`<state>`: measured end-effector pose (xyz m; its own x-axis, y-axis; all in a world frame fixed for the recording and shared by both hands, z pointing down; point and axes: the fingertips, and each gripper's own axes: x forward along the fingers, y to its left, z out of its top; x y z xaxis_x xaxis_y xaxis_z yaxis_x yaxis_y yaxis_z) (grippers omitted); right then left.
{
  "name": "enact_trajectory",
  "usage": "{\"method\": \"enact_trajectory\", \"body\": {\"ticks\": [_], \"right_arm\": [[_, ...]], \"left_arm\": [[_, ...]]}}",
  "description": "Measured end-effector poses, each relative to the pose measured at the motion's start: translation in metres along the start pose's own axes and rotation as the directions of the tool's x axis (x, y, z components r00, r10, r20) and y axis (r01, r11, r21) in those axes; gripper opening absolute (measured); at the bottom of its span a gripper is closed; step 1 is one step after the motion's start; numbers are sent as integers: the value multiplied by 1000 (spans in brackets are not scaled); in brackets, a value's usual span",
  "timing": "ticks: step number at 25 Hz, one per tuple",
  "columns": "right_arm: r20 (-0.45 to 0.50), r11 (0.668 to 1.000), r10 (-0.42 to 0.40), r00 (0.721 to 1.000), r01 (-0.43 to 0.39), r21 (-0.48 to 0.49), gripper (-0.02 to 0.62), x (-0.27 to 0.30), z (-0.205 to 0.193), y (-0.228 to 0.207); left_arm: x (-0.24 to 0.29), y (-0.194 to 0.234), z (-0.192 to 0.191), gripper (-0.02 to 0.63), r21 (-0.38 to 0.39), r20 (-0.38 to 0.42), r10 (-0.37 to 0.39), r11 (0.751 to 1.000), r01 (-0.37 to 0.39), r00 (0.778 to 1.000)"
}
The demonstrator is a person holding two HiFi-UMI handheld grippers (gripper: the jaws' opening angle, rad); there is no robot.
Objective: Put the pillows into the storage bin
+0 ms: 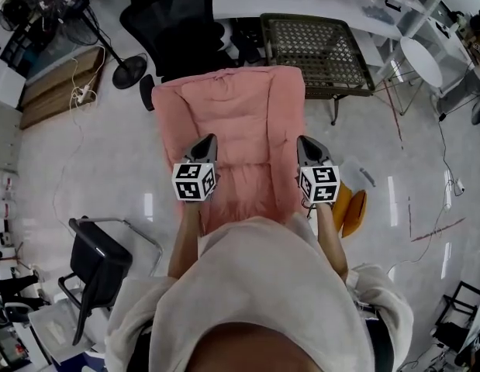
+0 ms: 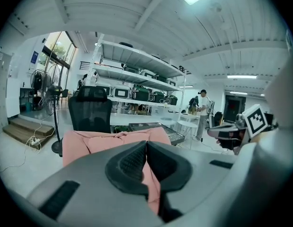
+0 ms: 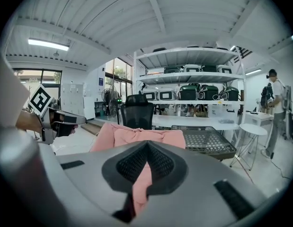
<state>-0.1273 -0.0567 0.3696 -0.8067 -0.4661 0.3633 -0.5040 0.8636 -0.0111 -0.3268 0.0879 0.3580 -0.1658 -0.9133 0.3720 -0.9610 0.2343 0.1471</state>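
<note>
A large pink pillow (image 1: pixel 240 122) hangs spread out in front of me, gripped at its two near corners. My left gripper (image 1: pixel 206 142) is shut on the left edge, and pink cloth (image 2: pixel 153 188) shows pinched between its jaws. On the right edge my right gripper (image 1: pixel 308 144) is likewise shut, with a fold of the pillow (image 3: pixel 142 181) caught in it. The storage bin (image 1: pixel 313 49), a dark mesh basket on legs, stands beyond the pillow's far right corner. A yellow pillow (image 1: pixel 350 208) lies on the floor by my right arm.
A black office chair (image 1: pixel 177 22) stands just behind the pillow, against a long white desk (image 1: pixel 302 2). A fan stand (image 1: pixel 127 70) is at the far left, a black folding chair (image 1: pixel 96 258) near left, a white round stool (image 1: pixel 422 60) at the right. Cables run over the floor.
</note>
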Motion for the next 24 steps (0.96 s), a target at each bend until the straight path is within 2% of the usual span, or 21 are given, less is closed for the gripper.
{"method": "enact_trajectory", "body": {"ticks": [24], "right_arm": [[-23, 1000, 18, 1000, -18, 2, -2, 2, -8, 5]], "left_arm": [[4, -14, -5, 12, 20, -23, -31, 999, 31, 999]]}}
